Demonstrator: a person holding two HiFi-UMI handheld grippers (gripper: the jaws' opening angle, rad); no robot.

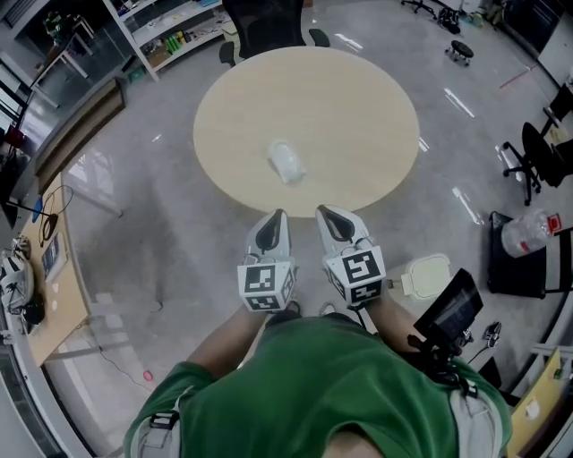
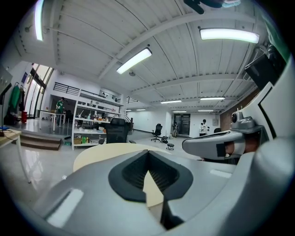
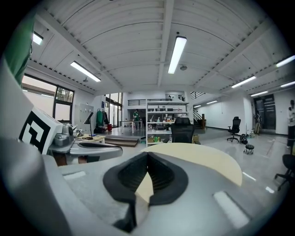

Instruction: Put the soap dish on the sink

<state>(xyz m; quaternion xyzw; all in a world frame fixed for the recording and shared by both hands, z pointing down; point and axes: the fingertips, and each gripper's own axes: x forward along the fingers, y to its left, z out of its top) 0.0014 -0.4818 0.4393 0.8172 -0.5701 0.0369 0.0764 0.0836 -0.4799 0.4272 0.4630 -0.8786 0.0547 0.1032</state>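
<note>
A small white soap dish point(image 1: 286, 161) lies near the middle of a round beige table point(image 1: 358, 107). No sink is in view. Both grippers are held side by side at the table's near edge, pointing toward it. My left gripper point(image 1: 280, 215) has its jaws closed tip to tip with nothing between them, as the left gripper view point(image 2: 148, 151) shows. My right gripper point(image 1: 320, 211) looks the same, shut and empty point(image 3: 147, 153). The dish lies beyond both and a little to the left of the line between them, untouched. It is hidden behind the jaws in both gripper views.
A black office chair point(image 1: 269, 27) stands at the table's far side, with white shelves point(image 1: 170, 27) behind it to the left. A wooden desk point(image 1: 45, 277) runs along the left. On the floor to the right are a white tray-like thing point(image 1: 428, 273), a black case point(image 1: 524, 259) and more chairs point(image 1: 537, 161).
</note>
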